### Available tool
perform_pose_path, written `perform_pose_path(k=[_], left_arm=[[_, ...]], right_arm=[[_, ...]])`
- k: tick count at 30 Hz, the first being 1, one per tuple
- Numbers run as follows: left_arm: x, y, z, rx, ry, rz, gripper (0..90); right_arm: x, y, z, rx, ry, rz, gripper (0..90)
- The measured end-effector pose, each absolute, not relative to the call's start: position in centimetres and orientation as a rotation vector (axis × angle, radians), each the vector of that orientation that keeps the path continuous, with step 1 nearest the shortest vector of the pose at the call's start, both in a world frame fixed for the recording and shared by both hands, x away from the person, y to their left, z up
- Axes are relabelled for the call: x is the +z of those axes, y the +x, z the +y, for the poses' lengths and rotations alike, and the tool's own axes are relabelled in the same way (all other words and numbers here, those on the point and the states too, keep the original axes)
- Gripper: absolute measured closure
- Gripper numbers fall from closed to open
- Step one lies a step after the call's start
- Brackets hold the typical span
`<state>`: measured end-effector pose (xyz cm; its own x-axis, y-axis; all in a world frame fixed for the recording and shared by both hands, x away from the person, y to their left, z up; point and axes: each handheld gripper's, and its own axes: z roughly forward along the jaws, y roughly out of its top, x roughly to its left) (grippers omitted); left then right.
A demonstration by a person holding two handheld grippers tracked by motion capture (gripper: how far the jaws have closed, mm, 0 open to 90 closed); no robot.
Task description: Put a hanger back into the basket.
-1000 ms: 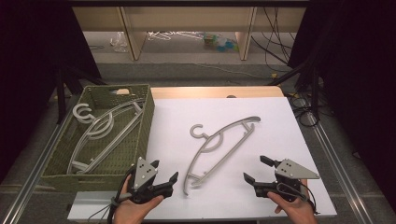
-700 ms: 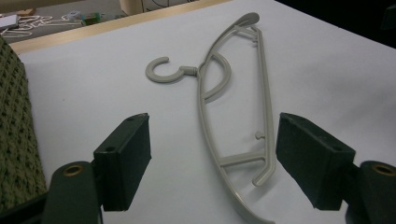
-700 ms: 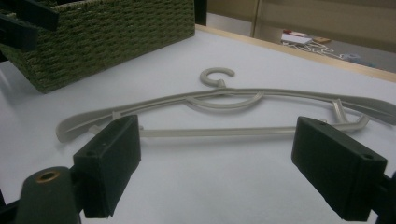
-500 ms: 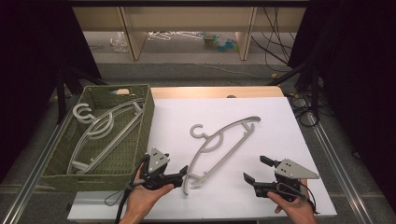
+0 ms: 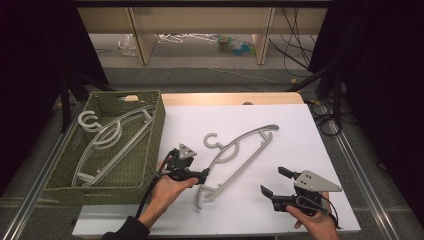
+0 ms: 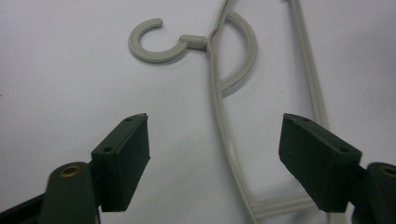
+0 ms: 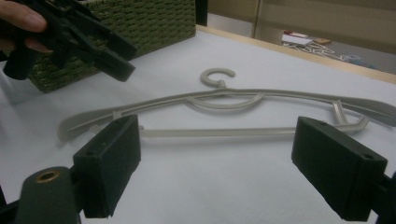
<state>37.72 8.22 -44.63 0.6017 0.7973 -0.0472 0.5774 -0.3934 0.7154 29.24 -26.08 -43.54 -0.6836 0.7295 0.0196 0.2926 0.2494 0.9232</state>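
Hanger (image 5: 239,157) on the white table (image 5: 300,130) is lying with its long axis running diagonally in the high view, from its lower end near the left gripper (image 5: 200,176) up toward the far right, its hook pointing toward the green basket (image 5: 155,130), where other grey hangers (image 5: 112,142) are already lying. From above, the left gripper is sitting just beside that lower end, clearly the nearer of the two, while the right gripper (image 5: 272,182) is waiting well apart at the near right with its jaws spread and nothing between them. In the left gripper view, the hanger (image 6: 219,116) is stretching straight away from the camera, one long arm passing through the gap between the wide-open jaws, with the pads not pressing on it. In the right gripper view, the hanger (image 7: 224,105) is lying crosswise beyond the open jaws, and the left gripper (image 7: 112,56) is hovering over its end beside the basket (image 7: 140,18). Compared with a second ago, the left hand is now in from the basket's near corner to the hanger's end, its jaws having just been opening slightly, while the right hand is sitting where it was.
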Motion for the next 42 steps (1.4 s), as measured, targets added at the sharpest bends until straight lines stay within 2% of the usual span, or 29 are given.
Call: perform_pose_path(k=[8,10,12,19,20,25,28,35,37,42], left_arm=[[-46.5,40.5,6.1,0.315,2.13,1.139,34.1],[-46.7,40.8,5.4,0.318,2.196,1.105,38.3],[-46.8,41.2,4.8,0.317,2.251,1.086,38.2],[-47.9,42.8,3.4,0.302,2.31,1.081,50.1],[-47.8,42.8,3.3,0.306,2.331,1.061,49.6],[-47.3,43.5,3.1,0.29,2.398,1.043,62.0],[-47.1,43.4,2.7,0.288,2.427,1.004,74.9],[-46.9,44.3,3.3,0.218,2.434,1.063,75.5],[-46.9,44.3,2.9,0.234,2.444,1.071,71.5],[-46.7,44.3,2.5,0.263,2.512,1.015,72.6]], right_arm=[[-43.6,29.3,-25.9,1.422,0.921,2.115,16.6],[-43.6,29.3,-25.9,1.426,0.92,2.115,16.6],[-43.5,29.3,-25.9,1.427,0.918,2.112,16.6],[-43.6,29.4,-25.9,1.427,0.897,2.106,16.6],[-43.6,29.4,-25.9,1.427,0.897,2.106,16.6],[-43.4,29.3,-25.9,1.398,0.903,2.127,16.6],[-43.5,29.4,-25.9,1.42,0.899,2.113,16.6],[-43.5,29.4,-25.9,1.423,0.899,2.113,16.7],[-43.6,29.4,-25.8,1.426,0.897,2.11,16.6],[-43.6,29.4,-25.7,1.426,0.894,2.108,16.7]])
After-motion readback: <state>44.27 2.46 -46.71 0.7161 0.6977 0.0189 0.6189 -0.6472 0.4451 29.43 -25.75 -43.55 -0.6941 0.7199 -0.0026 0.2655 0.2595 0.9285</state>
